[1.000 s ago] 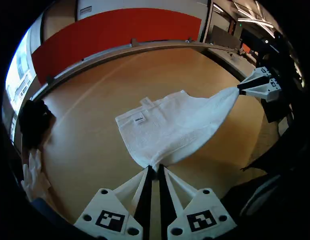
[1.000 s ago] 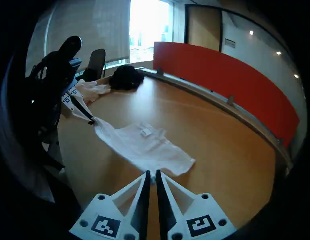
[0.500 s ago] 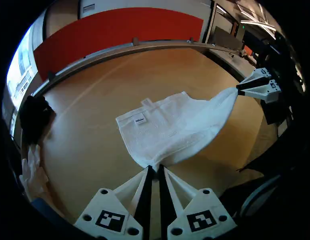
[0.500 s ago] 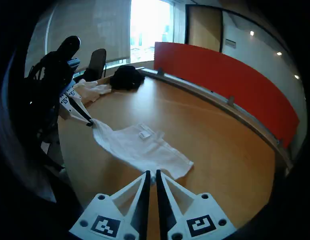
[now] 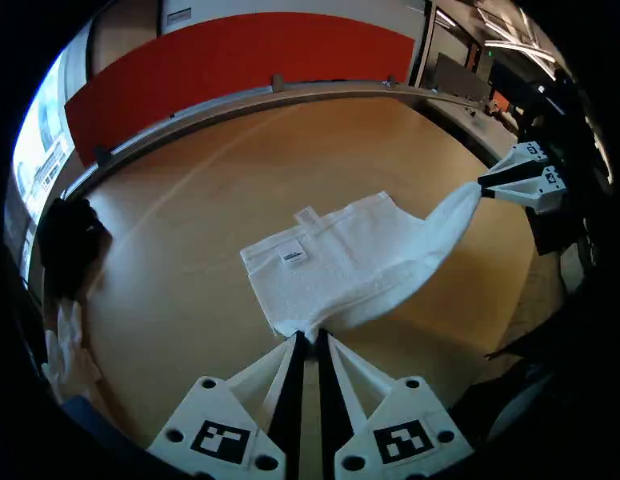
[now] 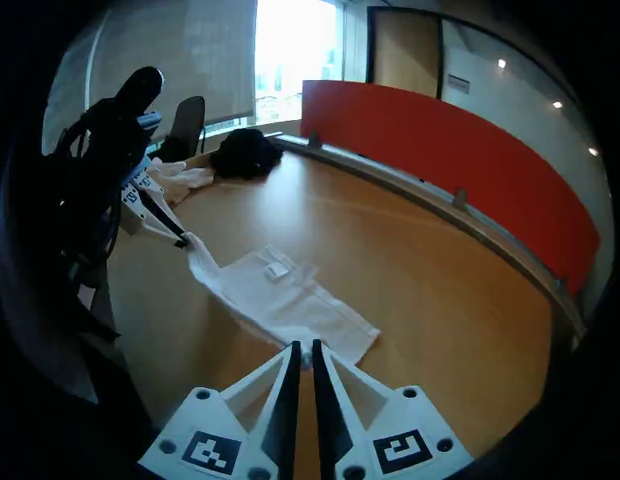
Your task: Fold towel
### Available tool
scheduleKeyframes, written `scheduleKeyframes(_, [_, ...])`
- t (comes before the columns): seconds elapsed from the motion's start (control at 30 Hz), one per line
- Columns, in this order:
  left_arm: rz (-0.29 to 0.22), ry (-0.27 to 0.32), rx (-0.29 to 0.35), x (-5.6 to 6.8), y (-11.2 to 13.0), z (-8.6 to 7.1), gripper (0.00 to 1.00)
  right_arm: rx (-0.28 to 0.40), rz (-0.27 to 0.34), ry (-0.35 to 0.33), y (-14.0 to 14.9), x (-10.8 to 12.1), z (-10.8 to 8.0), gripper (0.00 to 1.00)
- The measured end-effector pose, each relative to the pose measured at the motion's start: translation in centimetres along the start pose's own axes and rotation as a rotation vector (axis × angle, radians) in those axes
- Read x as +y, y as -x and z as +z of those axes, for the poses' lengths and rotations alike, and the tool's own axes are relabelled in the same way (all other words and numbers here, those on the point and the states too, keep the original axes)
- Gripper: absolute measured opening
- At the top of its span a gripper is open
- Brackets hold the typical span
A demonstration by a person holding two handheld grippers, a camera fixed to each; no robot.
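Note:
A white towel (image 5: 350,264) lies mostly flat on the wooden table (image 5: 190,200), label side up, with its near edge lifted. In the left gripper view, my left gripper (image 5: 310,336) is shut on one near corner. My right gripper (image 5: 480,186) pinches the other corner at the far right, and the cloth rises to it in a stretched point. The right gripper view shows the towel (image 6: 286,300) running from my right gripper (image 6: 305,354), shut on its corner, out to the left gripper (image 6: 182,240) in a person's hand.
A black bundle (image 5: 66,240) (image 6: 244,152) and a pile of white cloth (image 5: 66,352) (image 6: 178,176) sit at one end of the table. A red partition (image 5: 230,60) (image 6: 454,160) runs along the far edge. A chair (image 6: 186,124) stands by the window.
The towel has slid across the table toward the grippers, its labelled part now nearer. Both grippers keep their hold on the corners.

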State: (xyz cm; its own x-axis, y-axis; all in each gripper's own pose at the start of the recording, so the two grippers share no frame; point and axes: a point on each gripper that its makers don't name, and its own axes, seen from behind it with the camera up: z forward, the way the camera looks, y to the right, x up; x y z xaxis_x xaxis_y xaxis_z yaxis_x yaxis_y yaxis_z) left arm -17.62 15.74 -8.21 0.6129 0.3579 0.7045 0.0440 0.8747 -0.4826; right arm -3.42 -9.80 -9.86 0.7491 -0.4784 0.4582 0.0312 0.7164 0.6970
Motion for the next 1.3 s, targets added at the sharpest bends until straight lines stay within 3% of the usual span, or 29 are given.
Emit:
scheduleKeyframes(0.57, [0.012, -0.018, -0.031, -3.3, -2.6, 4.6, 0.11, -0.033, 0.013, 0.025, 0.4, 4.0, 4.7, 0.10])
scheduleKeyframes(0.97, [0.049, -0.020, -0.044, -4.0, -2.2, 7.4, 0.12, -0.080, 0.036, 0.028, 2.3, 4.6, 6.5, 0.11])
scheduleKeyframes(1.3, [0.039, -0.036, -0.040, -4.8, -1.5, 10.3, 0.16, -0.125, 0.089, 0.041, 4.4, 5.5, 8.8, 0.10])
